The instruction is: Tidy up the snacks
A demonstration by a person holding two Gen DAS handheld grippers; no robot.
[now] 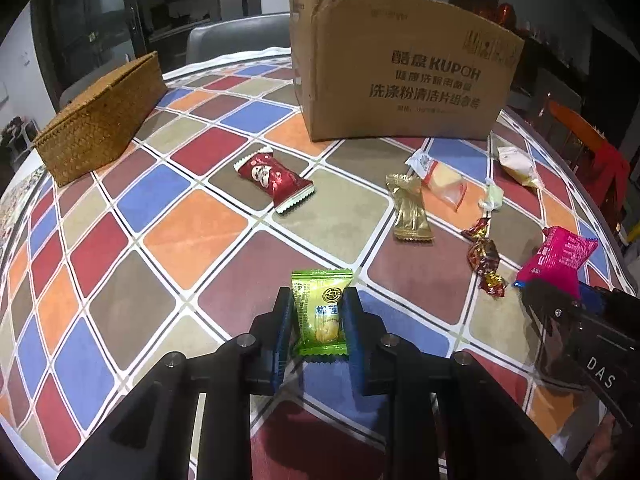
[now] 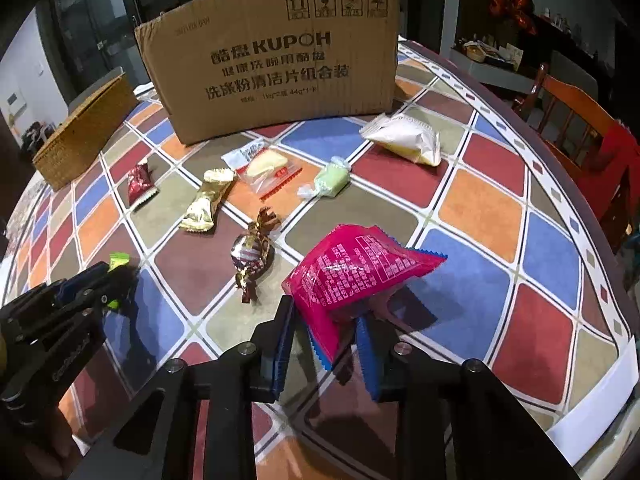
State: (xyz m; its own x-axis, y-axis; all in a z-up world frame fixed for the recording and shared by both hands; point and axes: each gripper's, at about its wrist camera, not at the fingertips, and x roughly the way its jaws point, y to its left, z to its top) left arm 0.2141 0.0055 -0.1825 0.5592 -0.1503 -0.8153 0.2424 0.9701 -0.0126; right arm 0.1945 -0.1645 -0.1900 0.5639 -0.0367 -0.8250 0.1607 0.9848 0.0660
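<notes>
Left hand-held gripper [image 1: 316,320]: jaws closed narrow on the small green foil-wrapped sweet packet [image 1: 321,312], pads pressing its two long sides, its lower end near the counter [image 1: 200,236]. Right hand-held gripper [image 2: 326,332]: jaws pinching the lower crimped end of the magenta plastic snack pouch [image 2: 352,272], which stands tilted up ahead of the fingers.

Handling, judged: both packets look light, soft and crinkly, with slippery film; contents could crush under hard squeezing. The pouch, held at one end, may swing or slip; the flat sealed seam seems the safer hold.

Count ahead of the grippers: one red patterned packet [image 1: 274,180], one gold foil bar wrapper [image 1: 410,210], one clear-and-orange packet [image 1: 440,180], one pale green twisted sweet [image 1: 493,196], one white pillow pack [image 1: 518,166], one red-gold twist-wrapped sweet [image 1: 485,258]. Beyond them: one brown cardboard box [image 1: 400,64], one woven straw basket [image 1: 100,120]
</notes>
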